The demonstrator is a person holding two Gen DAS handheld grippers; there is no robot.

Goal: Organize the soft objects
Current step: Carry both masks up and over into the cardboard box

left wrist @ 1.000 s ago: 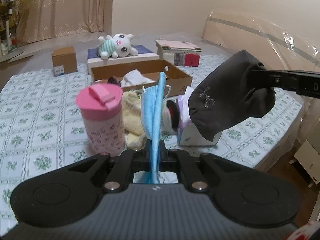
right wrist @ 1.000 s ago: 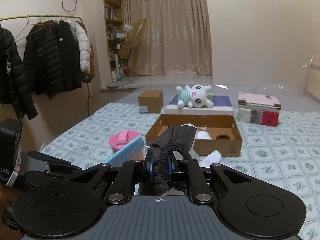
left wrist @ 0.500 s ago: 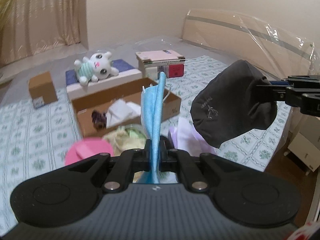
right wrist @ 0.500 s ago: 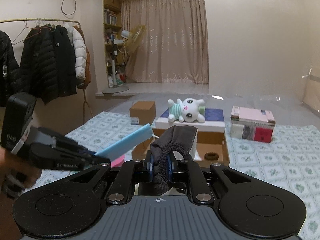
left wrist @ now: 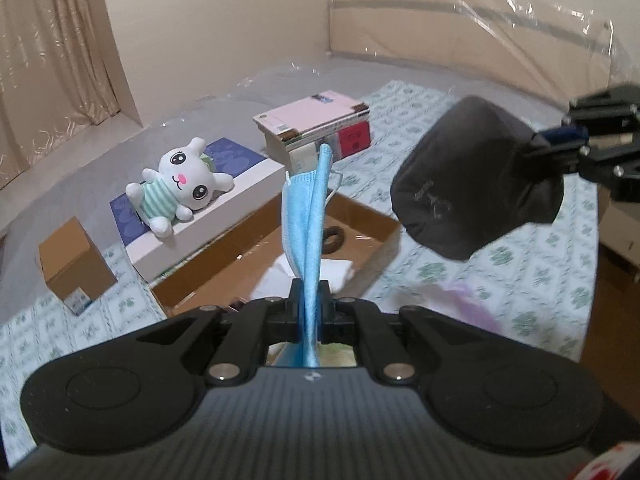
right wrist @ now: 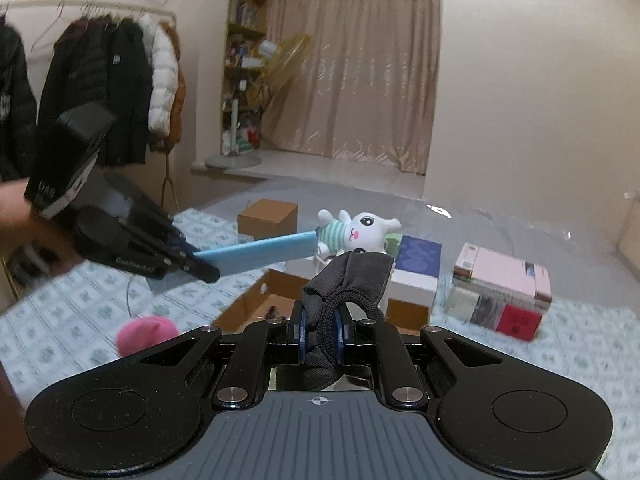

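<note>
Left gripper (left wrist: 310, 304) clamped shut on a folded pale blue pleated face mask (left wrist: 306, 216), held up in the air above the open brown cardboard box (left wrist: 362, 214). White ear loop (left wrist: 334, 186) of the mask trailed off to the right. Right gripper (right wrist: 320, 336) pinched closed on a dark grey knitted fabric piece with a ribbed cuff (right wrist: 348, 280); seen from the left wrist, hung as a rounded dark bundle (left wrist: 476, 180) at the right, above the right end of the box and the green-patterned white bedspread (left wrist: 452, 276). Seen from the right wrist, left gripper (right wrist: 196, 266) reached in from the left with the mask (right wrist: 256, 252) sticking out level toward the middle, a hand (right wrist: 20, 220) partly visible behind it at the left edge.

In the box: a dark ring-shaped item (left wrist: 332, 236) toward the far side and folded white cloth (left wrist: 308, 272) nearer. Beyond the box, a white plush bunny in a green striped shirt (left wrist: 176, 186) lay on a white flat box with a dark blue top (left wrist: 208, 208). To the right of that, a stack of books with a pink cover on top (left wrist: 316, 128). To the left, a small closed brown carton (left wrist: 74, 258). A pink rounded lid (right wrist: 146, 332), blurred, sat near the left of the box. Dark and white jackets on a rail (right wrist: 104, 92) along the far left wall; beige curtain (right wrist: 352, 76) at the far end.
</note>
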